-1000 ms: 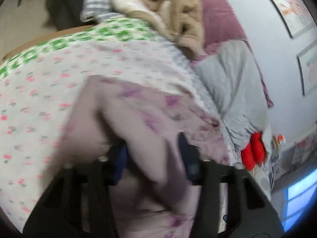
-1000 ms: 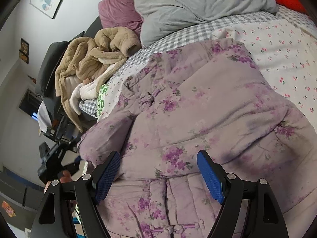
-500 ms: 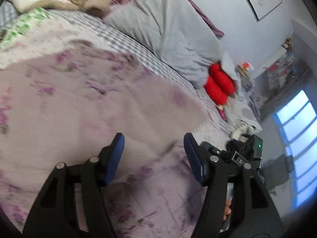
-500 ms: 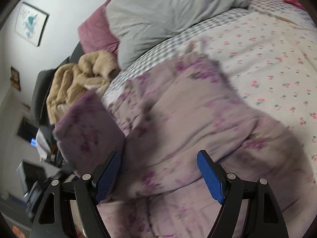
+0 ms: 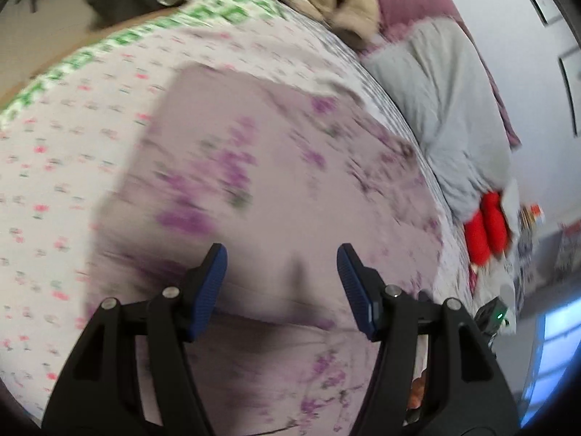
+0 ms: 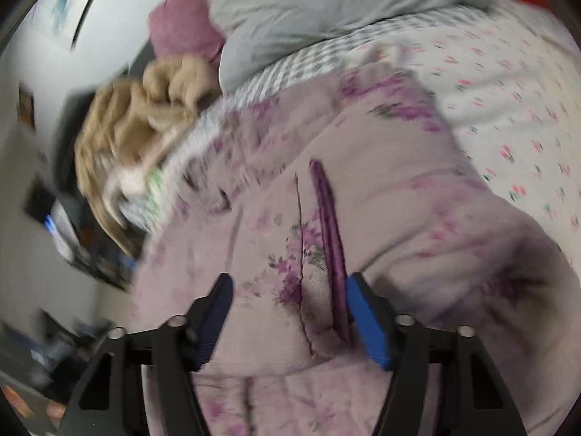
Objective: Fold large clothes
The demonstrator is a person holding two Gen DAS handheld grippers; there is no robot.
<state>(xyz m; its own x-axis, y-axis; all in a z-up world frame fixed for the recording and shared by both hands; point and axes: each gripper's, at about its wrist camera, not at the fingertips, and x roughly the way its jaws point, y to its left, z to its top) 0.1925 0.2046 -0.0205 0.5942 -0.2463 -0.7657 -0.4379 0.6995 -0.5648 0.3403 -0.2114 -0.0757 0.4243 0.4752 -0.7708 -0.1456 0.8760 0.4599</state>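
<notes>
Lilac padded coat [image 5: 276, 189]: quilted, purple flower print, lying spread on the bed [image 5: 54, 167]; both views are smeared by motion, so its seams and print are hard to read.
Hidden: the coat's near end runs out of both views under the gripper frames; collar and sleeves cannot be told apart.
Long axis: in the left wrist view the coat runs from the near edge up and away toward the green-patterned border [image 5: 152, 32] of the bed; a straight far edge lies across that line.
Fold line: in the right wrist view a dark purple strip [image 6: 328, 239] of the coat runs lengthwise down to the gripper, with a seam just beside it.
Left hand-held gripper [image 5: 281, 287]: jaws apart above the coat, nothing clamped; the cloth shows between the blue pads [image 5: 208, 290] without being pinched.
Right hand-held gripper [image 6: 288, 319]: jaws closing, a ridge of the coat with the purple strip between them; one blue pad [image 6: 366, 323] is at the strip, but whether both pads press on it I cannot tell.
Edges and room: the flowered sheet [image 6: 515, 109] lies bare beside the coat; a grey pillow [image 5: 446, 109], a tan fleece heap [image 6: 120, 138] and a red thing [image 5: 486, 225] crowd the bed beyond the coat.
</notes>
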